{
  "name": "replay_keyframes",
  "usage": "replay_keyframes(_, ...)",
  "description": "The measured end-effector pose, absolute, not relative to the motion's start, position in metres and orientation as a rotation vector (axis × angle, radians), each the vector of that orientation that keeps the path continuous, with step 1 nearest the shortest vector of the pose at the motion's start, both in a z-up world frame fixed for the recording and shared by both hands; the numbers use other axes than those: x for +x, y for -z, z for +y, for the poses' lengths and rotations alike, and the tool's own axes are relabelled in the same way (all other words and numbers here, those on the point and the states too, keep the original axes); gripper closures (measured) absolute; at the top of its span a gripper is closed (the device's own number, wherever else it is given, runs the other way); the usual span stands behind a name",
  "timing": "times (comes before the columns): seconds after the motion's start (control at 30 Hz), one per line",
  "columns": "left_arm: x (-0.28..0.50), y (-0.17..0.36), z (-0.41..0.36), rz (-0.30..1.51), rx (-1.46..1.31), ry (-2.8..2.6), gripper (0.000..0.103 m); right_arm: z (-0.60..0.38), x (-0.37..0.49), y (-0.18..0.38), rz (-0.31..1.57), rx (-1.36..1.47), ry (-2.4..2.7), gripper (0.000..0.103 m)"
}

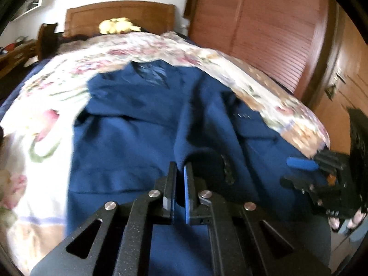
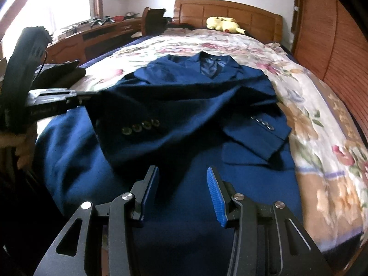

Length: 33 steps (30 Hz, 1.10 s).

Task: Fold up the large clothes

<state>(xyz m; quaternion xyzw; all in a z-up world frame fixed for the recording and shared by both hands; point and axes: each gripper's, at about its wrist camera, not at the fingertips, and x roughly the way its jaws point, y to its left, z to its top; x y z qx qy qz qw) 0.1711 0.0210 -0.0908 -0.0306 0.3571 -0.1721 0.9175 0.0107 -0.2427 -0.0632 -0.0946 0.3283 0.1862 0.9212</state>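
The left tool (image 1: 180, 172), at lower centre of the left wrist view, is clenched: its two pads stand almost together, and dark blue cloth rises in a ridge right at the tips. Whether a fold of that cloth is actually pinched between the pads cannot be told; the view is blurred. In the right wrist view the same tool enters from the left edge, reaching toward the jacket's side. The right tool (image 2: 182, 184), at lower centre of its own view, is released, its blue pads well apart with nothing between them, hovering over the lower part of the garment.

The task's thing, a navy suit jacket (image 2: 195, 105), lies face up on the floral bedspread (image 2: 310, 115) of the bed, collar toward the wooden headboard (image 2: 230, 11) at top centre. Both sleeves are already laid inward across the front: one buttoned cuff (image 2: 140, 126) sits at centre left, the other cuff (image 2: 262, 124) at centre right. A yellow plush toy (image 2: 222, 23) rests by the headboard, well apart from the work.

Assessment: the sleeve stage appears done. The body is still spread at full length, with the hem end nearest the tools unfolded. Remaining, by judgement: bringing the sides in if wanted, then folding hem toward collar and smoothing
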Motion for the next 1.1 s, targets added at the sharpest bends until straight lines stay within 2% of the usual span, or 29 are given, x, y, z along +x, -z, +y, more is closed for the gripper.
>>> replay_keyframes(0.2, 0.178, 0.080, 0.062, 0.676, -0.122, 0.259, 0.097, -0.229, 0.019, 0.062, 0.666, -0.215, -0.409, 0.058)
replay_keyframes(0.4, 0.177, 0.081, 0.070, 0.657, -0.091, 0.180, 0.096, -0.230, 0.024, 0.065, 0.672, -0.214, -0.408, 0.058)
replay_keyframes(0.57, 0.167, 0.077, 0.074, 0.629, -0.082, 0.179, 0.078, -0.237, 0.027, 0.068, 0.683, -0.202, -0.396, 0.058)
replay_keyframes(0.63, 0.160, 0.072, 0.072, 0.604, -0.074, 0.204, 0.066, -0.239, 0.027, 0.070, 0.688, -0.200, -0.389, 0.058)
replay_keyframes(0.67, 0.158, 0.070, 0.071, 0.597, -0.068, 0.210, 0.064, -0.240, 0.028, 0.072, 0.690, -0.199, -0.386, 0.058)
replay_keyframes(0.7, 0.155, 0.069, 0.069, 0.587, -0.054, 0.209, 0.058, -0.240, 0.027, 0.072, 0.693, -0.197, -0.382, 0.058)
replay_keyframes(0.73, 0.153, 0.068, 0.068, 0.585, -0.044, 0.203, 0.047, -0.241, 0.027, 0.073, 0.697, -0.194, -0.378, 0.058)
replay_keyframes(0.8, 0.150, 0.067, 0.066, 0.577, -0.046, 0.215, 0.032, -0.242, 0.028, 0.075, 0.703, -0.188, -0.371, 0.058)
replay_keyframes(0.83, 0.148, 0.067, 0.066, 0.576, -0.045, 0.218, 0.027, -0.243, 0.029, 0.076, 0.706, -0.187, -0.369, 0.058)
replay_keyframes(1.1, 0.138, 0.070, 0.070, 0.580, -0.015, 0.194, 0.025, -0.233, 0.059, 0.077, 0.714, -0.223, -0.381, 0.058)
